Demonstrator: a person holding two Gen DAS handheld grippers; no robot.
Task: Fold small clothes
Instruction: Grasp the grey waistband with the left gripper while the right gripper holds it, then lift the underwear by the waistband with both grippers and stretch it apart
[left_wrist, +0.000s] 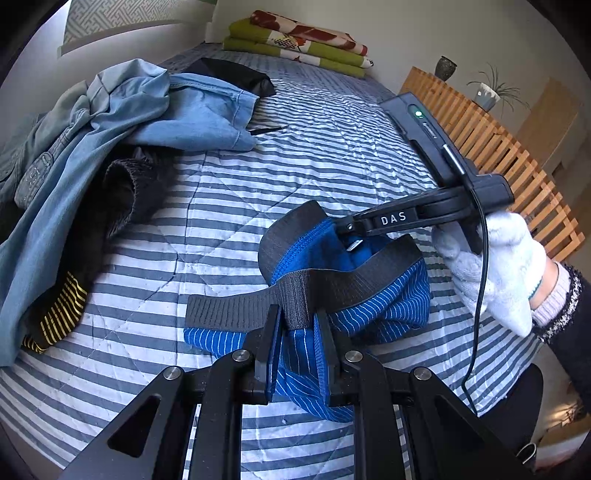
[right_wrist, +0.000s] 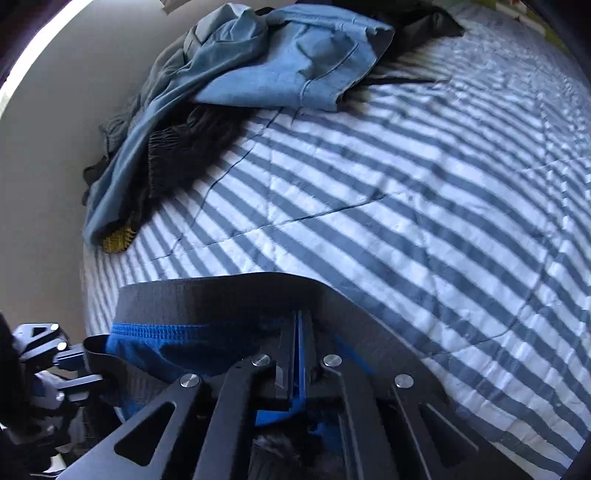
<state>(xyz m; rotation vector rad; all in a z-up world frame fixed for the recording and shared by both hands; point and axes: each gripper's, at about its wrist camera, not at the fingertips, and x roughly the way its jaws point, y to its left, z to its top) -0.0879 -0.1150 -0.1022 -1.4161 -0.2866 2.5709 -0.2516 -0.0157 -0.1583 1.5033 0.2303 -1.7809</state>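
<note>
Blue briefs with thin white stripes and a black waistband, bunched and held up over a striped quilt. Pinched at the waistband and the blue cloth below it by the left gripper, jaws narrowed on the fabric, cloth spilling out beneath both fingers. Clamped at the far rim of the waistband by the right gripper, reaching in from the right of the left tool, carried by a white-gloved hand with a cable hanging below. From the right wrist view: right gripper fully closed on a fold of blue cloth, waistband arching just ahead of its fingertips, left gripper gripping the same band off to the left.

Ahead and to the left of both tools, a heap of clothes: a light blue denim garment on top, a dark knit piece and a black-and-yellow striped cloth under it. Further ahead, a black garment flat on the quilt, and folded blankets at the far end. To the right of the left tool, a wooden slatted rail.
</note>
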